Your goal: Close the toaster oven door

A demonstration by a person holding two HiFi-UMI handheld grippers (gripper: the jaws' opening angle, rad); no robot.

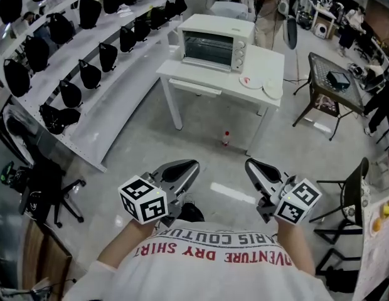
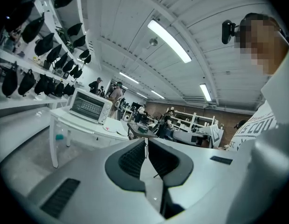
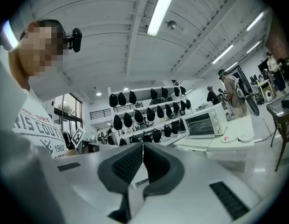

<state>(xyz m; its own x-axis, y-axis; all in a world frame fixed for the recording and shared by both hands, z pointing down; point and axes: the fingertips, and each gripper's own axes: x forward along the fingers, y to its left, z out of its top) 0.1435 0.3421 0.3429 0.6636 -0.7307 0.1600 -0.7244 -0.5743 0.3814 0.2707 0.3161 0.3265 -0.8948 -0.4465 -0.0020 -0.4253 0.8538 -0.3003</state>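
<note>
Where shelves stand, toaster oven, white table

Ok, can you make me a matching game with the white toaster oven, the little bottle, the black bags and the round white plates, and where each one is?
Things
1. white toaster oven
2. small clear bottle with a red cap
3. black bags
4. round white plates

Places
A. on the grey floor, by the legs of the white table
B. on the long white shelves at the left
C. lying flat near the table's right end
D. standing at the table's far edge

Pairs: 1-D, 2-A, 3-B, 4-C
</note>
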